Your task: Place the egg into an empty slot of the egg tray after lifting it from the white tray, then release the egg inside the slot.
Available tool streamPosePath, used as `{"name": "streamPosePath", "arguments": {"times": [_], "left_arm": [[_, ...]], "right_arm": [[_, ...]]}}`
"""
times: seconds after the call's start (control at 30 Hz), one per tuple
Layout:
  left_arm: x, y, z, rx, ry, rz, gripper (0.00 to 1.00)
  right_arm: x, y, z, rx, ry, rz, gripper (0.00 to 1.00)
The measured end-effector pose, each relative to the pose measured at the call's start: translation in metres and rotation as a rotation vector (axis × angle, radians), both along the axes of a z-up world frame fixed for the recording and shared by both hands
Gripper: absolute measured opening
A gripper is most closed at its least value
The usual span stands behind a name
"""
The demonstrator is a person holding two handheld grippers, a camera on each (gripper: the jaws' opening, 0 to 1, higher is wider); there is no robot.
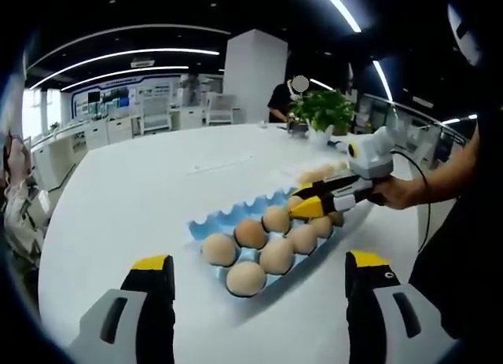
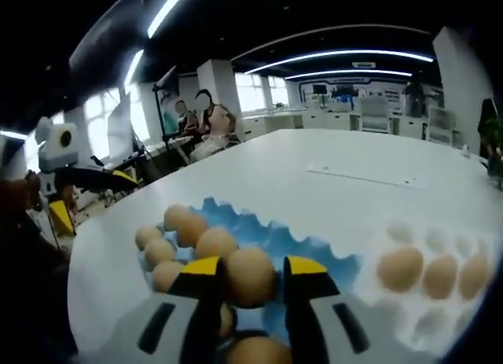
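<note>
Right now my right gripper (image 2: pixel 250 279) jaws are clamped on the egg (image 2: pixel 250 276) lower centre, probably over a blue egg tray (image 2: pixel 330 263) slot. Lower squarely, then open. Left gripper (image 1: pixel 259 279) jaws wide, empty.

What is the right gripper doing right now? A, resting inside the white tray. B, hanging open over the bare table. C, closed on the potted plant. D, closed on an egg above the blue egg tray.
D: in the right gripper view, the right gripper has its jaws on either side of an egg, over the blue egg tray.
</note>
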State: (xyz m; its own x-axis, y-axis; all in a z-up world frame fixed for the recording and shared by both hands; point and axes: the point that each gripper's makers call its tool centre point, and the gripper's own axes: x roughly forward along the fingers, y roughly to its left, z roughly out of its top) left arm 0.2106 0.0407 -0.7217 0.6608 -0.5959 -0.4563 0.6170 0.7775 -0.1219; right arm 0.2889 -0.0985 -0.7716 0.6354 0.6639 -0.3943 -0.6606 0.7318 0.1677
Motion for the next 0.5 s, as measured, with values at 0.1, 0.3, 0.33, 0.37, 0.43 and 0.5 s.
{"name": "streamPosePath", "arguments": {"times": [0.1,0.3,0.33,0.37,0.43,0.5], "left_arm": [[0.0,-0.002,0.0,0.001,0.0,-0.003,0.9],[0.0,-0.003,0.0,-0.005,0.0,-0.002,0.9],[0.0,-0.002,0.0,-0.004,0.0,-0.002,0.9],[0.0,-0.002,-0.001,-0.001,0.002,-0.003,0.9],[0.0,-0.002,-0.001,-0.001,0.002,-0.004,0.9],[0.0,-0.003,-0.001,-0.003,0.002,-0.005,0.9]], "right_arm": [[-0.003,-0.003,0.001,0.004,0.003,-0.002,0.3],[-0.007,-0.023,0.011,0.029,-0.021,-0.047,0.29],[-0.007,-0.026,0.011,0.029,-0.023,-0.054,0.29],[-0.007,-0.031,0.012,0.025,-0.025,-0.068,0.28],[-0.004,-0.045,0.016,0.036,-0.037,-0.109,0.28],[0.001,-0.069,0.021,0.037,-0.053,-0.187,0.28]]}}
